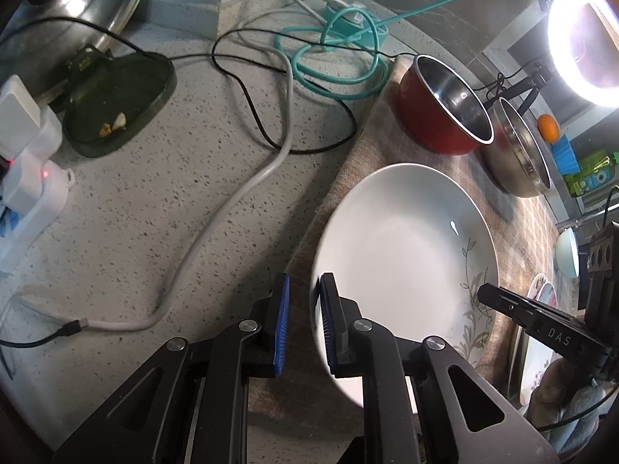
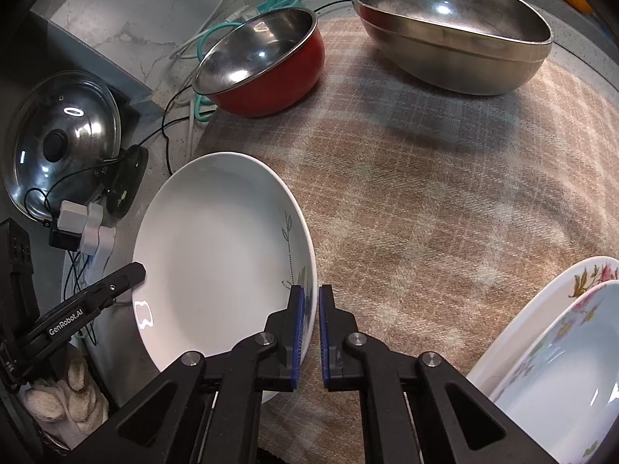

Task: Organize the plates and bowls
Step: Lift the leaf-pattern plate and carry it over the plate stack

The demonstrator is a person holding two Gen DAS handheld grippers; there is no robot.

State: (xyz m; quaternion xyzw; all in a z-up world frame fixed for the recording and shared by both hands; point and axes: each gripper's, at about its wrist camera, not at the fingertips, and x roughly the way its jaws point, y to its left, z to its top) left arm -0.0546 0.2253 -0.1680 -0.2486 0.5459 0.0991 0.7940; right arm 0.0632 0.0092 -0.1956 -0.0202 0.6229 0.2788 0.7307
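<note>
1. Lying at the far left of the counter (image 1: 154, 208), a glass lid (image 2: 62, 143) leans by the wall, with white plug adapters (image 1: 27, 154) and a dark green dish (image 1: 120, 104) close by.
2. Grey, black and teal cables (image 1: 332, 58) trail across the speckled stone toward the checked cloth (image 2: 445, 201).
3. The left gripper (image 1: 303, 324) straddles the left rim of the white plate (image 1: 402, 263); its blue pads (image 1: 281, 321) stand a narrow gap apart, one outside the rim and one over the plate's inside, and whether they pinch it cannot be told.
4. The white plate sits on the cloth's left edge, with a leaf pattern on its right side.
5. The right gripper (image 2: 309, 336) has its jaws nearly closed around the plate's right rim, which passes between the pads.
6. Behind the plate, a red bowl (image 2: 263, 62) and a steel bowl (image 2: 456, 34) stand apart on the cloth.
7. At the far right, two floral plates (image 2: 557, 355) lie stacked.
</note>
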